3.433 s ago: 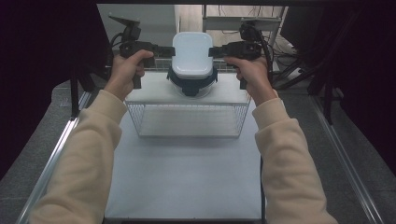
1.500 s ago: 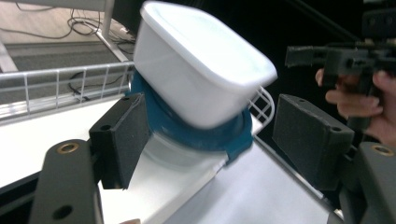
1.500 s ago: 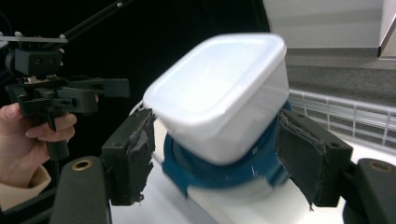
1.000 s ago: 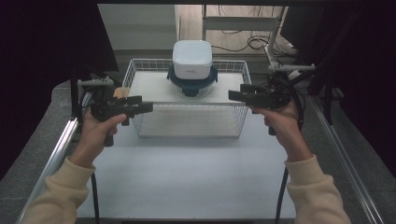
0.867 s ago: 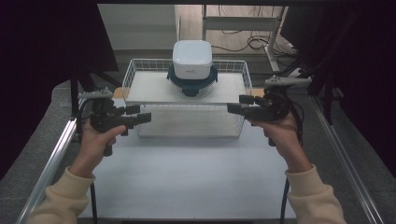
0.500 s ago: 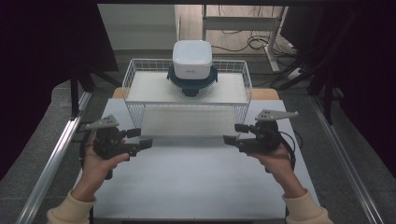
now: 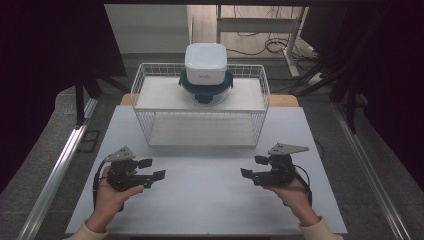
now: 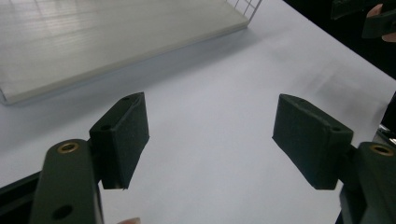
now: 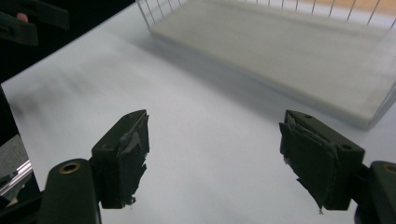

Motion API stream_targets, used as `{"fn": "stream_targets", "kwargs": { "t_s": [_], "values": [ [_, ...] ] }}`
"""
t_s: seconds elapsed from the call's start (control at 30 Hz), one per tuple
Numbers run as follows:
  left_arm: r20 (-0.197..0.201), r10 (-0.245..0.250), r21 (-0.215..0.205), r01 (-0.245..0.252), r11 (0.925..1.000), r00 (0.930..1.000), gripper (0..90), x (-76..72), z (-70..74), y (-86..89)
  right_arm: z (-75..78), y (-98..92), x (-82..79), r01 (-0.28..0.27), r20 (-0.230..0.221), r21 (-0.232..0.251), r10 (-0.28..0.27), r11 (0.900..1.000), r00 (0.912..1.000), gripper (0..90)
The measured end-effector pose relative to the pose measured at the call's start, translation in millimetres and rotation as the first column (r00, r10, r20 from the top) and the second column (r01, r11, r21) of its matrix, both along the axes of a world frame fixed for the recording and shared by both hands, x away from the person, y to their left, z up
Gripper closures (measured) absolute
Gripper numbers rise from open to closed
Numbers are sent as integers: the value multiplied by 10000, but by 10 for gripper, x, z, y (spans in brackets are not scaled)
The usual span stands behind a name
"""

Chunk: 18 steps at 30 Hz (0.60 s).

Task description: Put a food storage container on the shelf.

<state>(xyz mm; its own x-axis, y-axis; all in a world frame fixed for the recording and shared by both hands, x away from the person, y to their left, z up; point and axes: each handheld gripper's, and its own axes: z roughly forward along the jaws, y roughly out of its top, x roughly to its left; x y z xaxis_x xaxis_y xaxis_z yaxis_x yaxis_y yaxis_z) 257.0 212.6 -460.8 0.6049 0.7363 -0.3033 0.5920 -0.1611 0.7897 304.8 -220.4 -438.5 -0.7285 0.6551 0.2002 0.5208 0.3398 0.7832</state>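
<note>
A white container (image 7: 205,61) with rounded corners sits on a dark blue-green lid or base (image 7: 205,88) whose clasps jut out at both sides and at the front. It stands on the upper shelf of a white wire basket rack (image 7: 141,85) at the far side of the table, roughly in the middle of that shelf and near its back edge. Below it the rack holds a pale lower board (image 7: 200,131), which also appears at the top of both gripper views.

The rack rests on a white table top (image 7: 205,195), and nothing lies on the table between the rack and the hands.

Both grippers are well apart from the container, low over the near part of the table. The left gripper (image 7: 152,169) is held in the person's left hand (image 7: 111,192) and points toward the middle of the table, with its grey three-cornered plate on top. Its jaws stand spread, with only bare table between them in the left gripper view.

The right gripper (image 7: 254,167) mirrors it, held in the right hand (image 7: 291,192) and pointing inward toward the left one. Its jaws have just been opening and stand wide, with nothing between them; its pads (image 9: 128,156) look frayed at the edges.
</note>
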Motion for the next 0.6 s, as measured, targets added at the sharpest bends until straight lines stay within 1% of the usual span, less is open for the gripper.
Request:
{"fn": "stream_targets", "kwargs": {
  "t_s": [0.1, 0.13, 0.23, 0.6],
  "values": [
    [15, -30, 116, 30, 9999, 10000, 262, 0, -18, -23, -54, 13, 6, -2, -93, -91, 1, 10000, 10000, 239],
    [-26, -42, 108, 42, 9999, 10000, 262, -2, -22, -29, -66, 20, 7, -12, -77, -133, 11, 9999, 10000, 239],
    [13, -54, 169, 54, 9998, 10000, 262, -8, -33, -36, -89, 32, 8, -29, -84, -196, 28, 9998, 10000, 239],
    [69, 36, 132, -37, 9999, 10000, 260, -14, -14, -23, -68, 1, 5, 109, 2, -56, -109, 9999, 9999, 239]
  ]
}}
